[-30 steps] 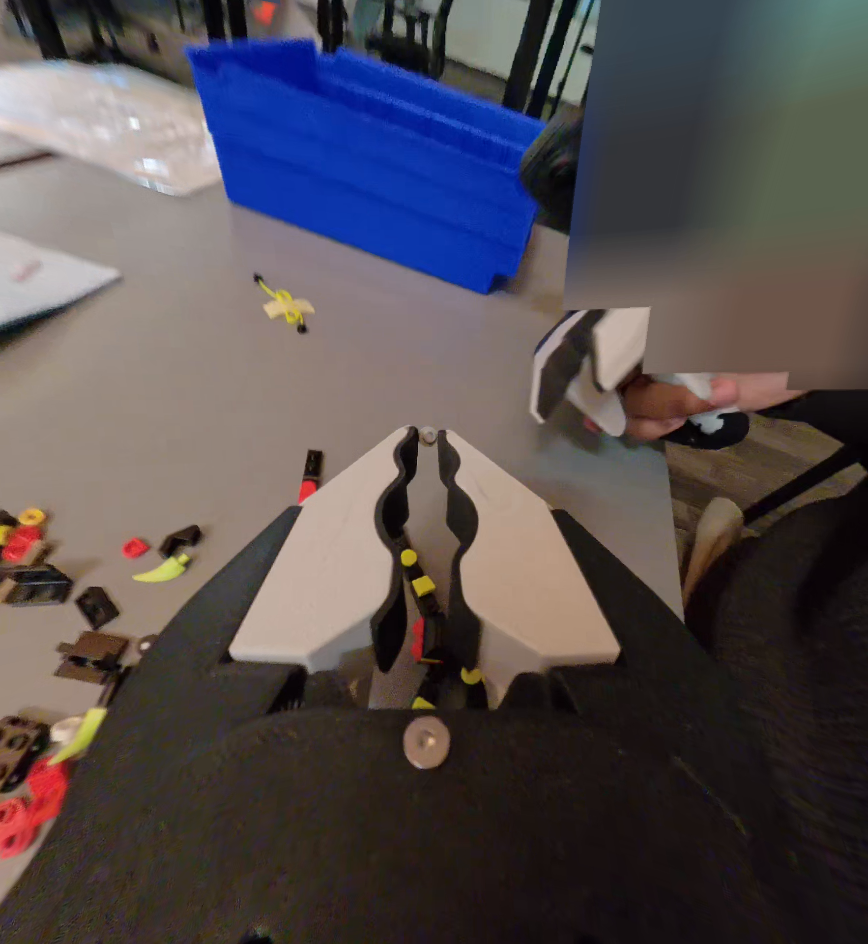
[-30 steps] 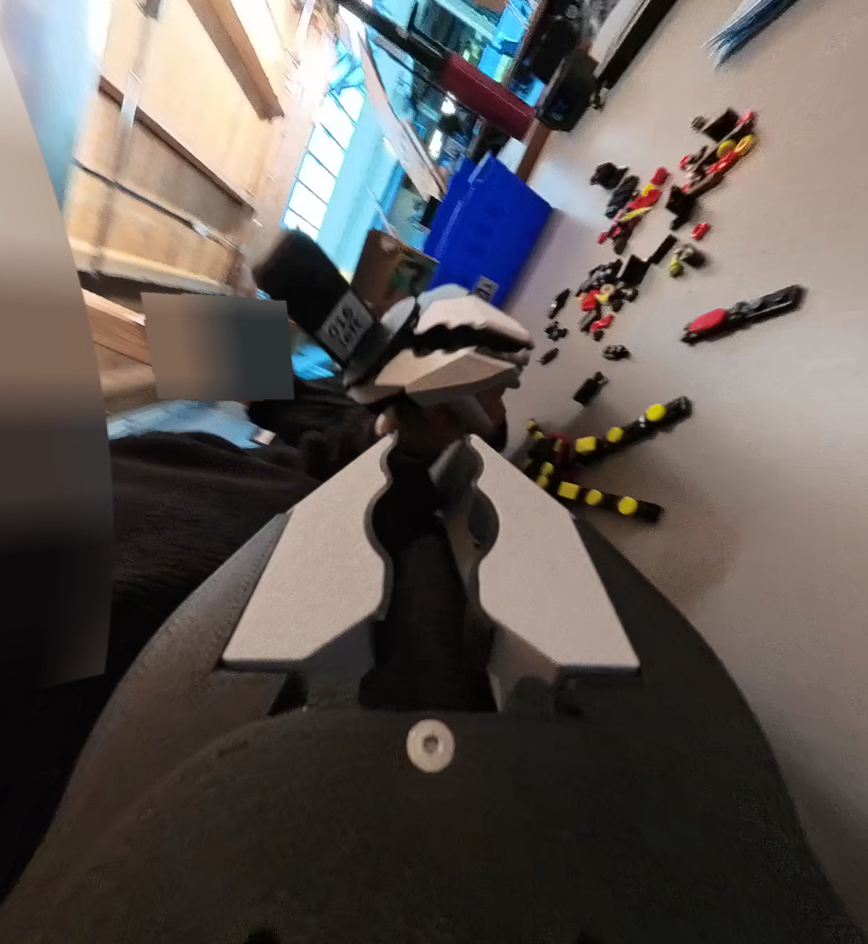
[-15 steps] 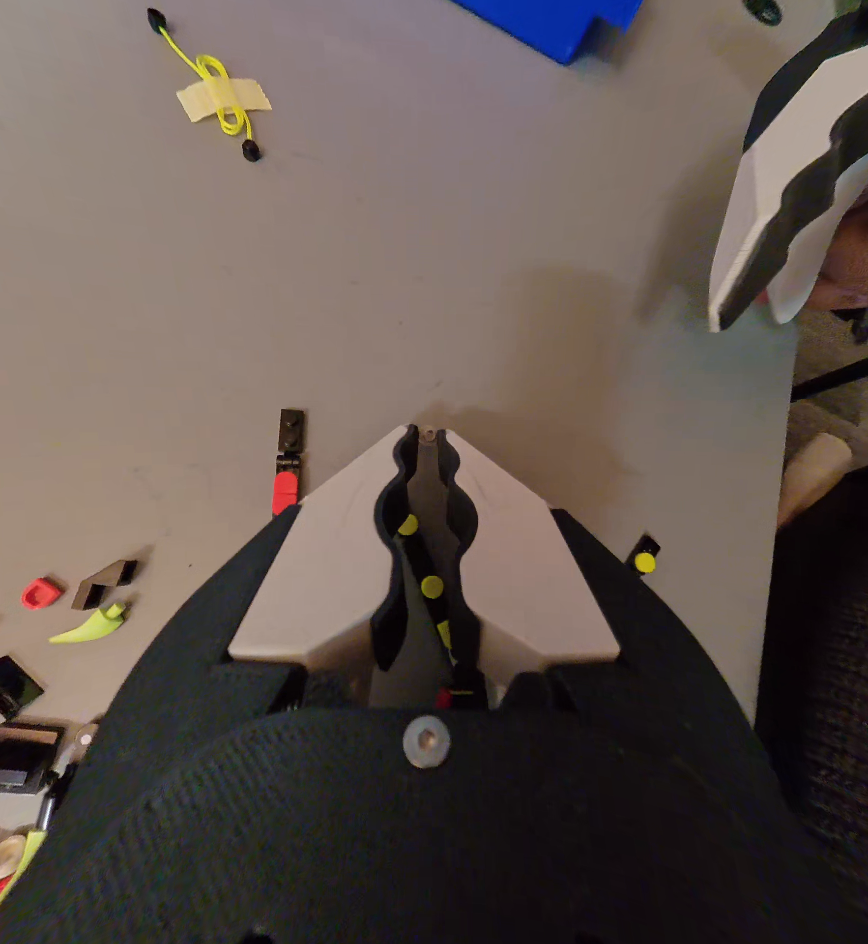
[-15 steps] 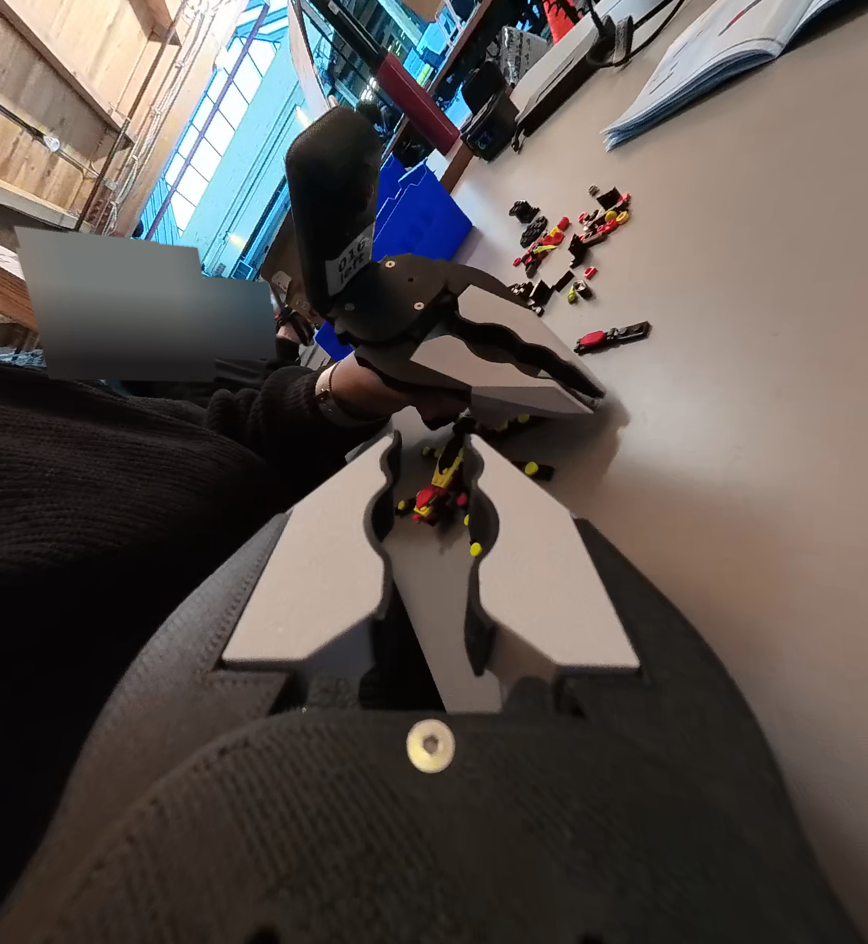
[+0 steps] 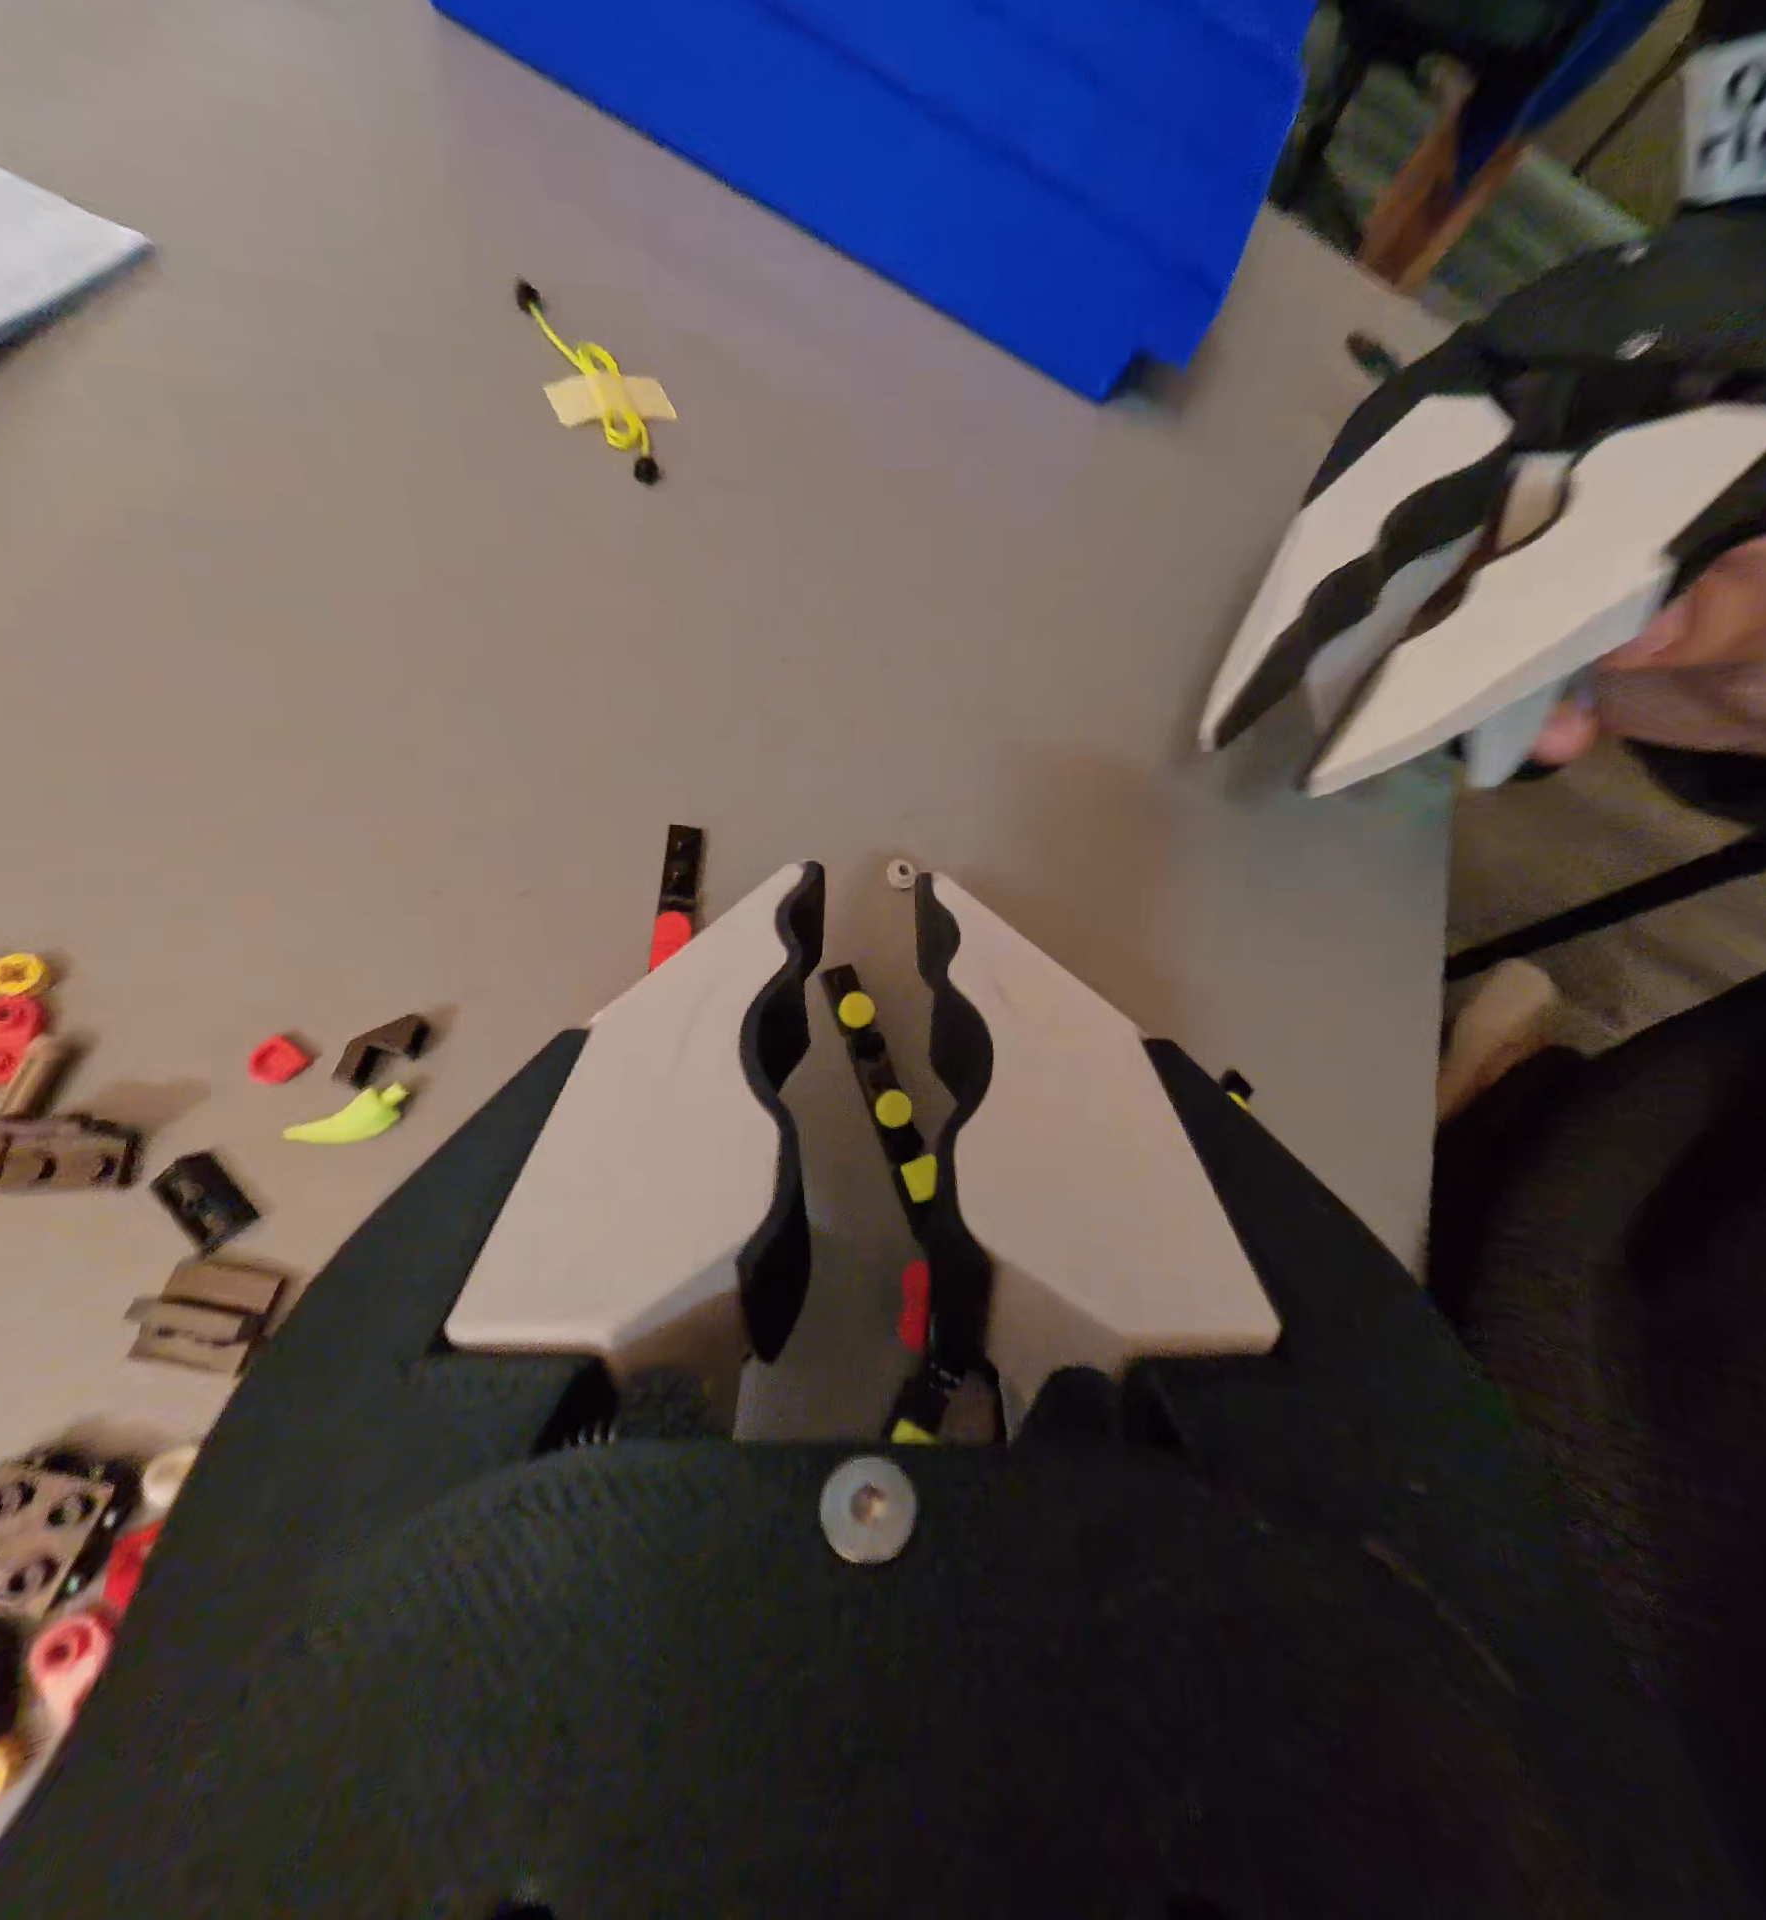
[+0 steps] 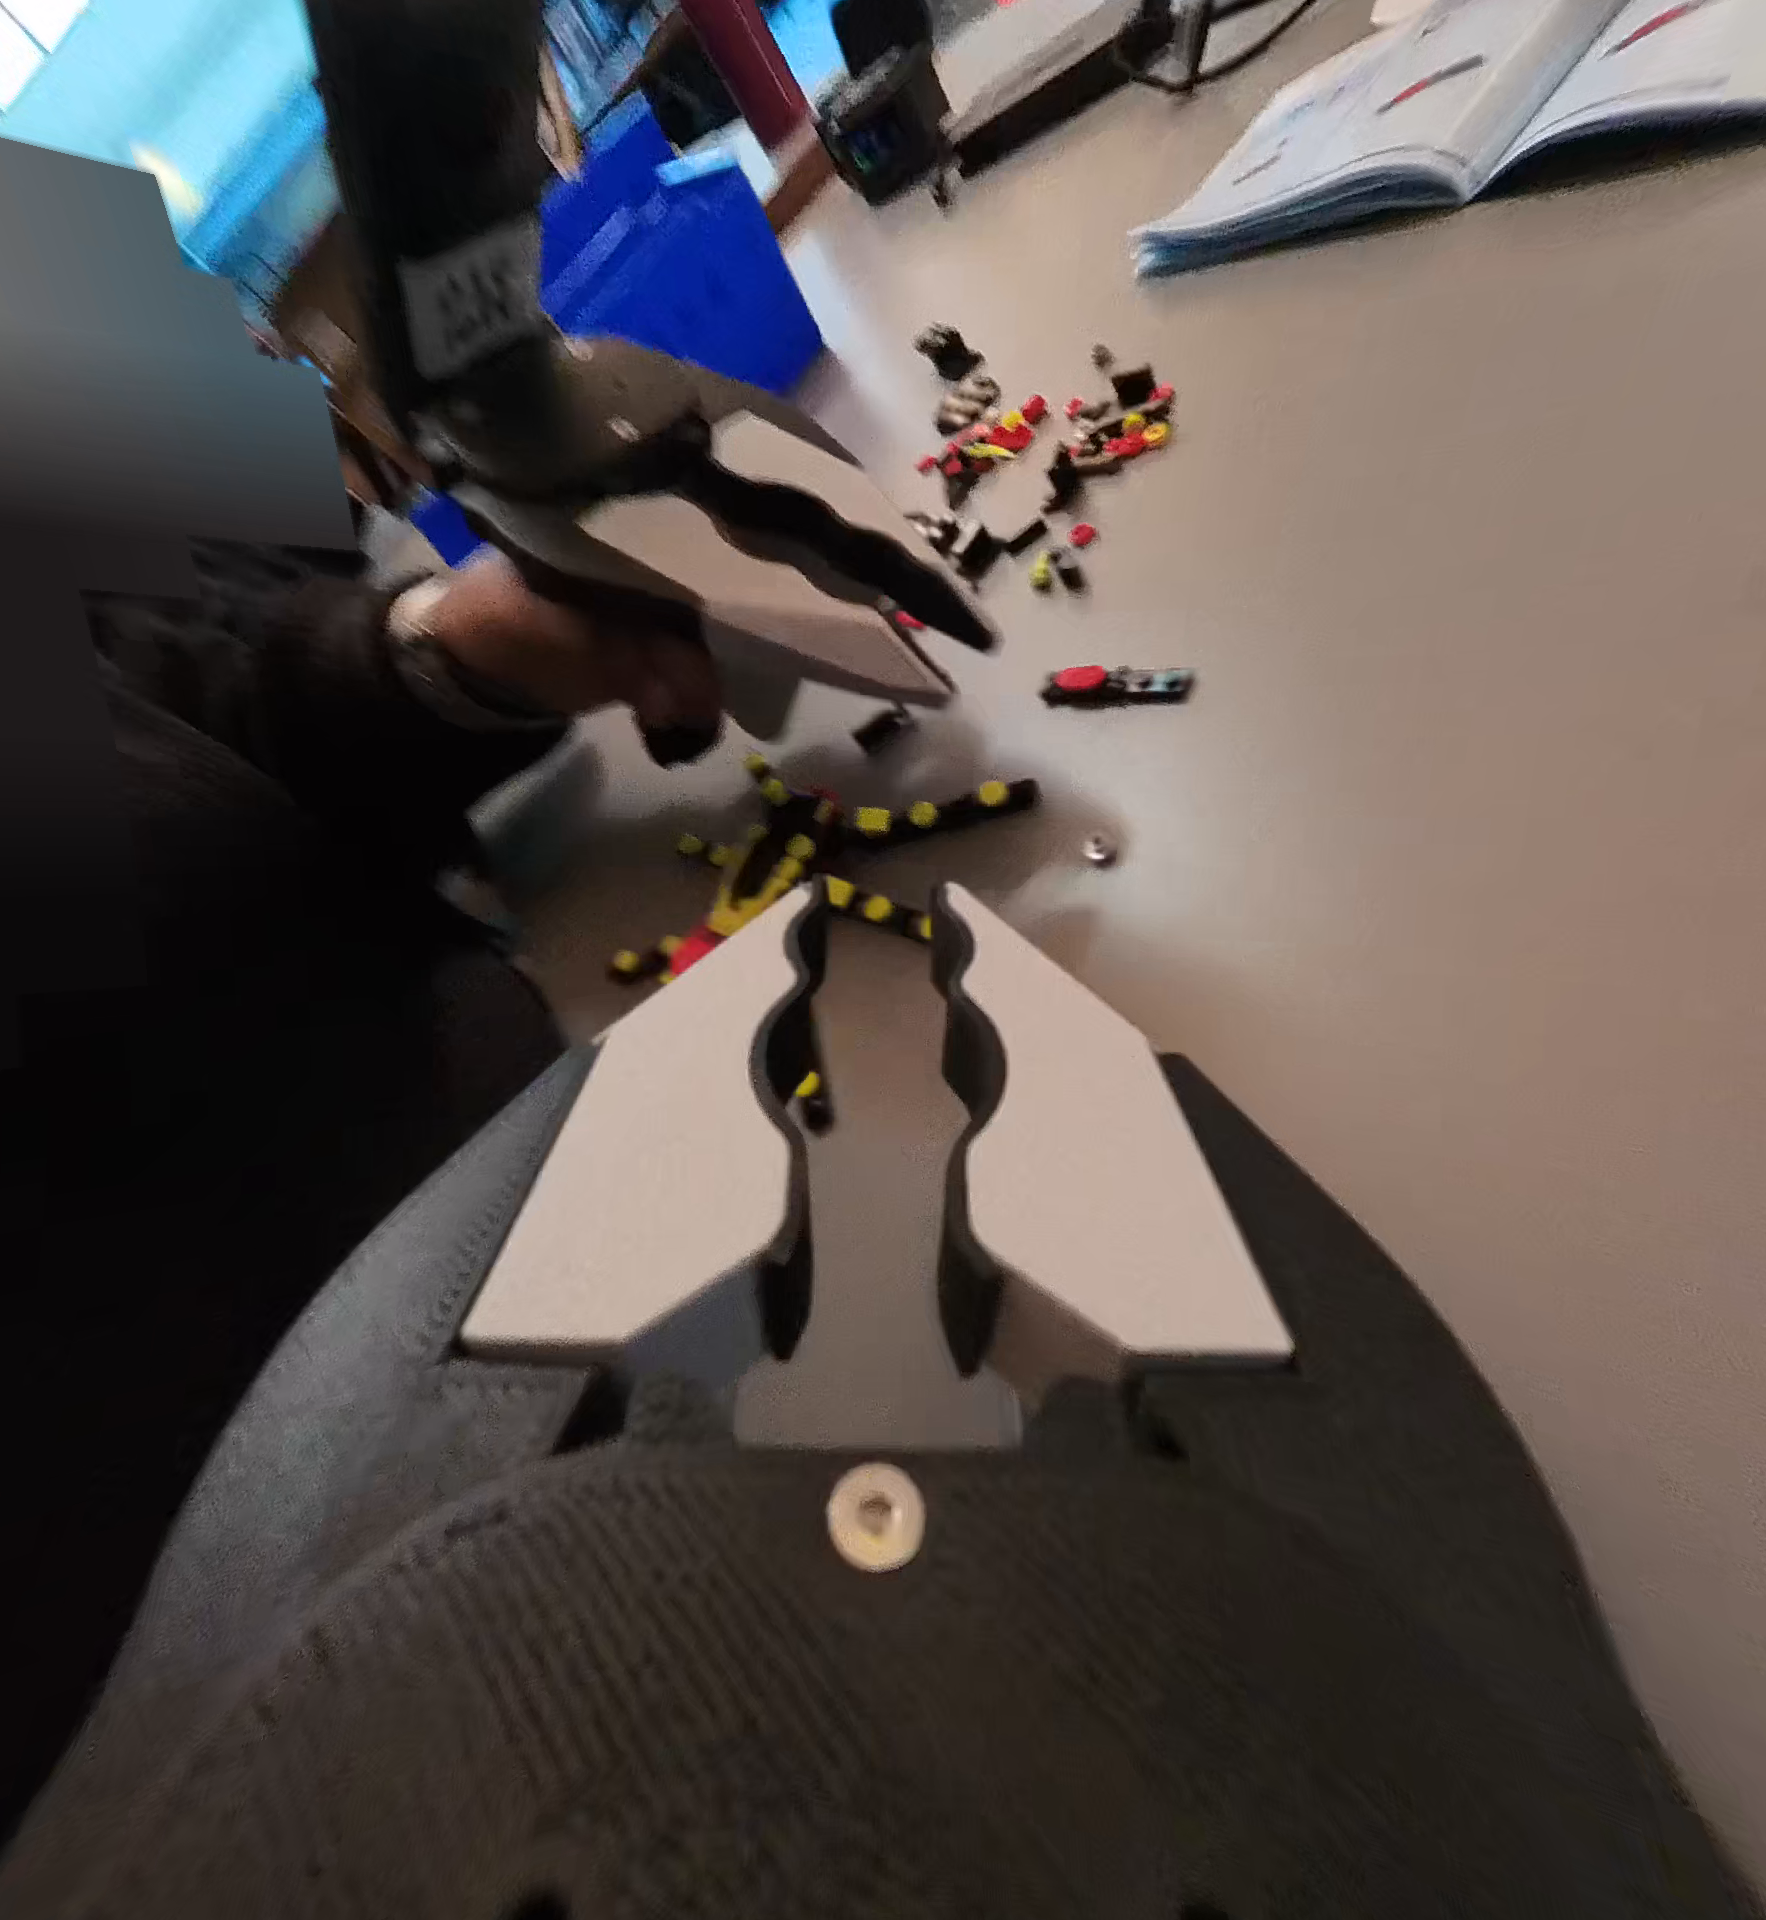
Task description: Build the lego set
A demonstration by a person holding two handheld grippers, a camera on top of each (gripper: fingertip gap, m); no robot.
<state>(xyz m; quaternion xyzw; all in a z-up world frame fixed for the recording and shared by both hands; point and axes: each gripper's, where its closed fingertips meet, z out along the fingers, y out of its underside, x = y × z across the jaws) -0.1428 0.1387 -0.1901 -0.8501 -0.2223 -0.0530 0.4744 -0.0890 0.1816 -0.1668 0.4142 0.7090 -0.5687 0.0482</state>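
A black Lego model [image 6: 962, 805] with long arms, yellow studs and a red part lies on the grey table [image 6: 1481, 935]. One arm of it [image 5: 879, 1091] shows under my left gripper [image 5: 863, 878], which is open and empty just above it. A small round clear stud [image 5: 900, 873] lies on the table at the left gripper's right fingertip; it also shows in the right wrist view [image 6: 1097, 850]. My right gripper [image 6: 874, 904] is open and empty, hovering just short of the model. It shows at the right of the left wrist view [image 5: 1263, 767].
Loose red, yellow and black bricks [image 5: 17, 1049] lie to the left. A black-and-red bar [image 5: 673, 914] lies beside the left finger. A blue bin [image 5: 962, 135] stands behind, with a taped yellow string [image 5: 609, 400] before it. An open booklet [image 6: 1481, 135] lies farther off.
My left gripper was shut on the small clear stud; it has opened and the stud now lies on the table. My right gripper has swung down toward the model.
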